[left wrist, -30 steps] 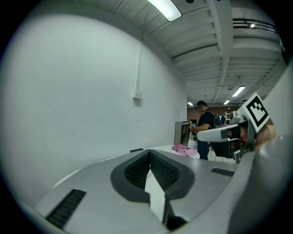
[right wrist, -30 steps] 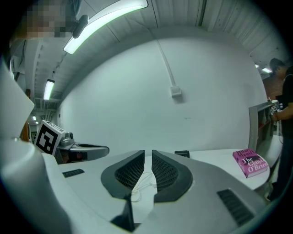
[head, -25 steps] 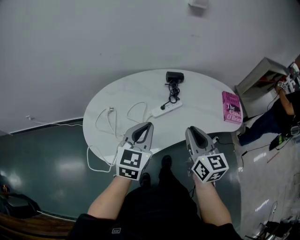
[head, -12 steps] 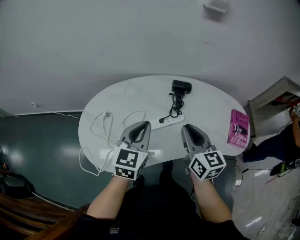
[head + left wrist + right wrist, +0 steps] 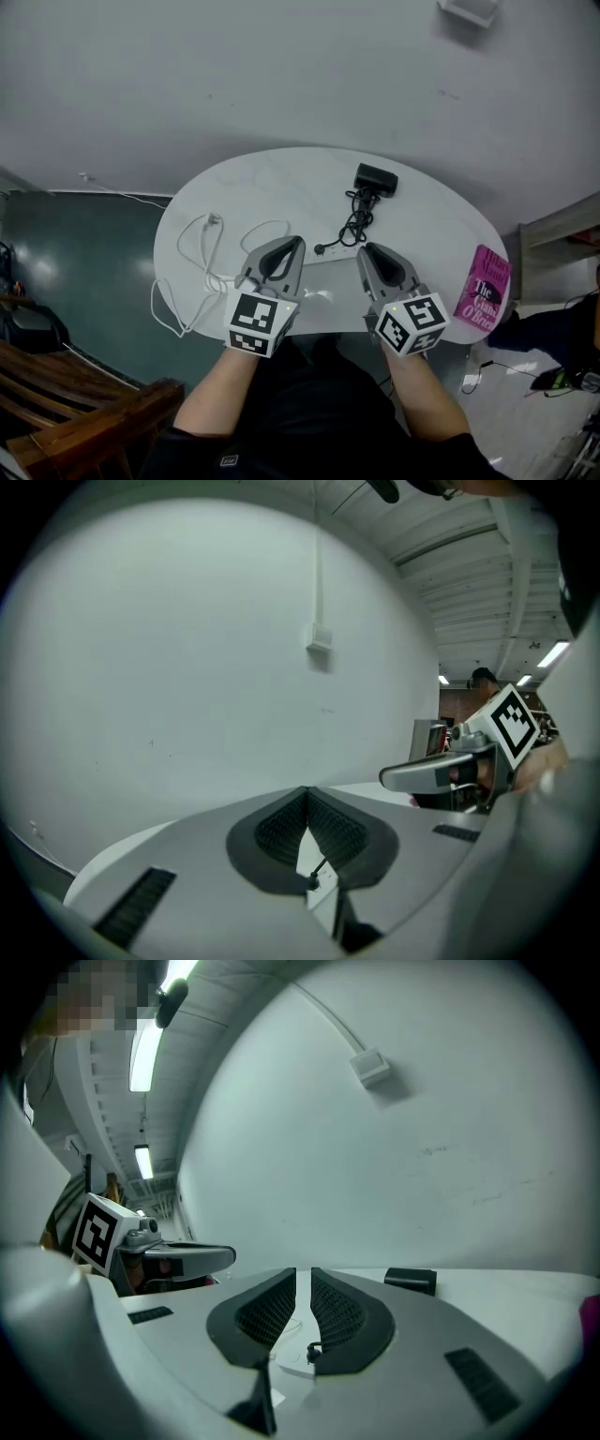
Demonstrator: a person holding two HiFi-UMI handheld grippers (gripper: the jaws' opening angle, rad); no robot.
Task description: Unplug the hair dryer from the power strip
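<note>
approach: my left gripper (image 5: 296,244) is closed on nothing; my right gripper (image 5: 367,249) is a slit apart, empty. the hair dryer (image 5: 376,178) lies across the table (image 5: 234,183), plugged into the power strip (image 5: 336,253). best: pin strip, pull plug (image 5: 320,249) straight.

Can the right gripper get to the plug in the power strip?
Probably yes. The right gripper hovers right by the power strip, with nothing between them. The plug sits at the strip's far end from it. The gripper's jaws look barely apart, so they may need opening.
</note>
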